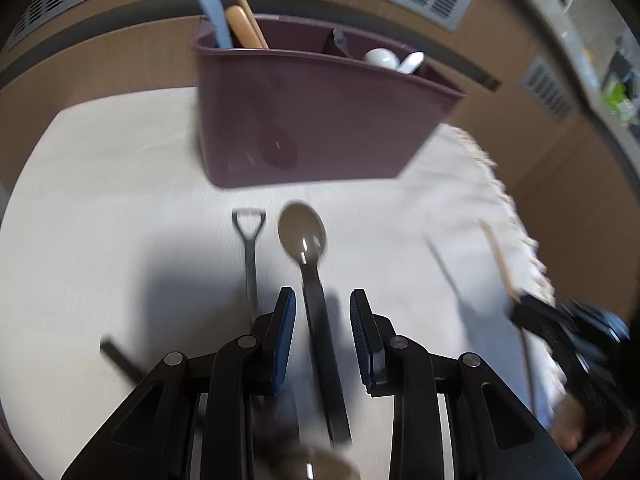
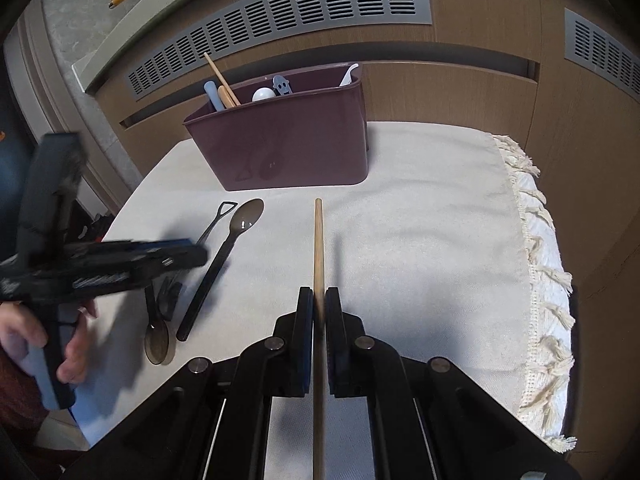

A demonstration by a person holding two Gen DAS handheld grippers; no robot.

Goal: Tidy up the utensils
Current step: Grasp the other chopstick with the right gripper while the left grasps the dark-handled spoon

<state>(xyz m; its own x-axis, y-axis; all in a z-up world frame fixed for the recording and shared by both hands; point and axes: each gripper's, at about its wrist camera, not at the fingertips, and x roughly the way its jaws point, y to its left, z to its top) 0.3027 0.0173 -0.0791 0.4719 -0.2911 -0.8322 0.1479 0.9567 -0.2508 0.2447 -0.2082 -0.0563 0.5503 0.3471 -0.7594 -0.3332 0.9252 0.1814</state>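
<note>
Two dark spoons (image 2: 224,260) lie beside the purple caddy (image 2: 280,148) on cloth (image 2: 420,260).

The right tongs (image 2: 319,308) pinch a wooden chopstick (image 2: 318,248) pointing toward the maroon utensil caddy (image 2: 280,152).

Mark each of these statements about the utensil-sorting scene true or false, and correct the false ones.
1. The right gripper is shut on a wooden chopstick. True.
2. The left gripper grips the long brown translucent plastic spoon. False: its jaws stand open around the handle.
3. The maroon plastic utensil caddy is empty. False: it already holds several utensils, among them a chopstick and a white spoon.
4. The caddy stands on a cream fringed cloth. True.
</note>
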